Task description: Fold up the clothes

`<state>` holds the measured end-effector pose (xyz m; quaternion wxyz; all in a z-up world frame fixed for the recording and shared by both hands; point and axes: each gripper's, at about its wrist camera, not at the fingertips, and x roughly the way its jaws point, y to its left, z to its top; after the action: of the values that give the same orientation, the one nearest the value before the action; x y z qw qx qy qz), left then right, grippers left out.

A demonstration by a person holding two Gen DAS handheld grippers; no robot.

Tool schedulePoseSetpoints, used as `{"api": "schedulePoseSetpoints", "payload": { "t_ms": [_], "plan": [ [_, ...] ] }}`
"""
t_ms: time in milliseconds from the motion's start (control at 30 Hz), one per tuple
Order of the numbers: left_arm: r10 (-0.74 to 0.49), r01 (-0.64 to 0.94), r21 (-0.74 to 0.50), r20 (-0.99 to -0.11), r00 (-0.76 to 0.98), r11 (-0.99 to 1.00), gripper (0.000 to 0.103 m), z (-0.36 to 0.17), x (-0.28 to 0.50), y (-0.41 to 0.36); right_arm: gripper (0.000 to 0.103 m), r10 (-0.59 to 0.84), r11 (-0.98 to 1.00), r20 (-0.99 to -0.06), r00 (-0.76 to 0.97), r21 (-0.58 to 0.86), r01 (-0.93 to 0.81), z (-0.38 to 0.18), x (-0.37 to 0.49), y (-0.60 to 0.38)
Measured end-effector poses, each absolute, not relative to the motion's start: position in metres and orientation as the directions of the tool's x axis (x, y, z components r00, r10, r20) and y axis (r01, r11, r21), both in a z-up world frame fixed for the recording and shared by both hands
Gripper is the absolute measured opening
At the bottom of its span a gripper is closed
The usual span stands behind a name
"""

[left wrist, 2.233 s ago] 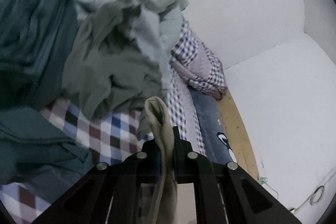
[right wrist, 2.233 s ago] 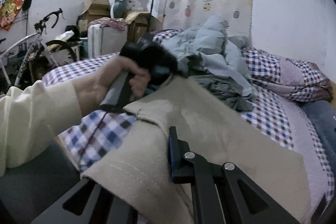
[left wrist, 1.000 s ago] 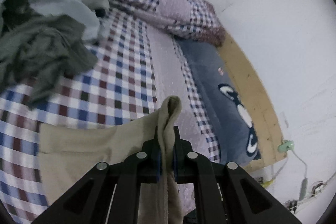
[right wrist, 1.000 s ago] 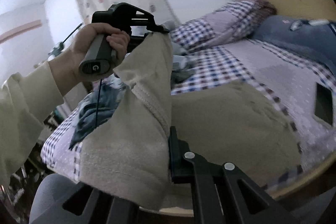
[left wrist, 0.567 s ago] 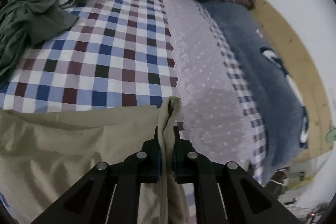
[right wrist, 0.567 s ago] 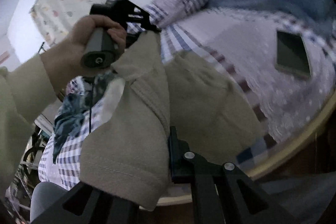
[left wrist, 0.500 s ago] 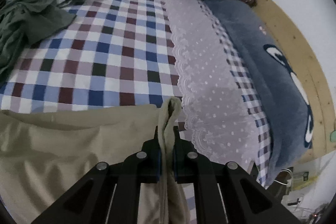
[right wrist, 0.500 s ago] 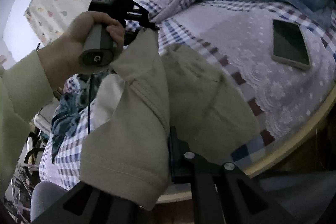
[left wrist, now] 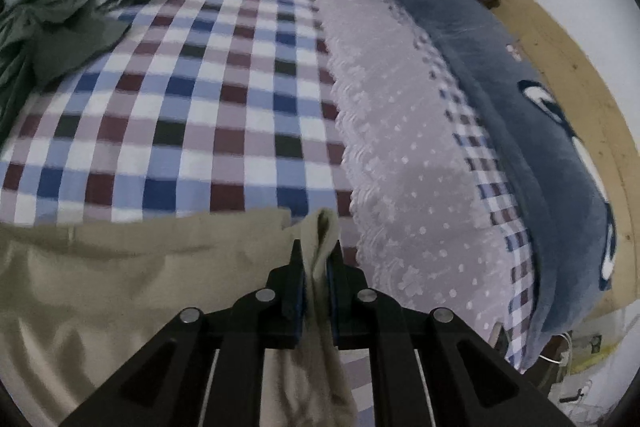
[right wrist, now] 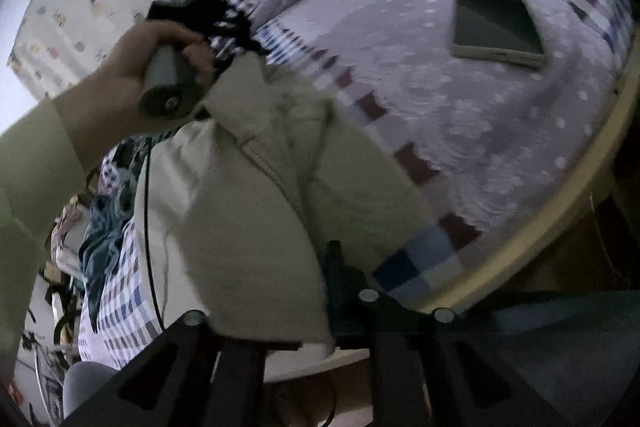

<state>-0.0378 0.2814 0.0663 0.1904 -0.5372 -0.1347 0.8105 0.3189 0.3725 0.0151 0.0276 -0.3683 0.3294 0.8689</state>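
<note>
2 grippers share 1 beige garment (left wrist: 132,279), and you are at the laying-down step: most of the cloth already lies flat on the checked bedspread (left wrist: 192,99), near the foot edge of the bed.

On your left side, the left gripper (left wrist: 317,267) is clamped tight on a bunched corner of the garment, with the fold sticking up between its 2 fingers. A pile of green-grey clothes (left wrist: 60,11) waits well apart, at the far left of that view.

Moving right, the right gripper (right wrist: 320,291) has its jaws opening; the garment's hem drapes over its left finger and hides the gap, so I cannot tell whether the pads are off the cloth yet. Your left hand (right wrist: 132,67) shows beyond it. Farther right, a phone (right wrist: 496,25) lies on the lilac dotted panel, clear of the garment.

Next, I judge you should free both corners, then smooth the cloth and take fresh grips for the 1st fold, keeping the fabric off the phone.
</note>
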Motion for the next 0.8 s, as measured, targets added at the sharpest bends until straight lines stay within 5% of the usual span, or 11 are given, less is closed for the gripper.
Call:
{"api": "schedulePoseSetpoints", "payload": {
  "t_ms": [167, 300, 400, 633, 800],
  "plan": [
    [0.545, -0.207, -0.506, -0.745, -0.385, -0.837, 0.023, 0.093, -0.051, 0.244, 0.012, -0.144, -0.762, -0.661, -0.736, 0.549, -0.344, 0.019, 0.33, 0.388],
    [0.594, -0.223, -0.565, -0.646, -0.48, -0.794, 0.062, 0.12, -0.063, 0.182, 0.012, -0.085, -0.762, -0.681, -0.727, 0.515, -0.392, 0.021, 0.334, 0.399],
    [0.586, -0.203, -0.584, -0.599, -0.546, -0.786, 0.075, 0.132, -0.07, 0.127, 0.012, -0.082, -0.753, -0.695, -0.715, 0.513, -0.413, 0.02, 0.338, 0.409],
    [0.516, -0.203, -0.501, -0.629, -0.582, -0.841, 0.078, 0.114, -0.058, 0.034, 0.012, -0.003, -0.753, -0.713, -0.701, 0.463, -0.468, 0.03, 0.34, 0.416],
    [0.579, -0.254, -0.53, -0.642, -0.503, -0.809, 0.078, 0.075, -0.032, 0.014, 0.013, 0.026, -0.751, -0.685, -0.728, 0.468, -0.467, 0.045, 0.341, 0.424]
  ]
}}
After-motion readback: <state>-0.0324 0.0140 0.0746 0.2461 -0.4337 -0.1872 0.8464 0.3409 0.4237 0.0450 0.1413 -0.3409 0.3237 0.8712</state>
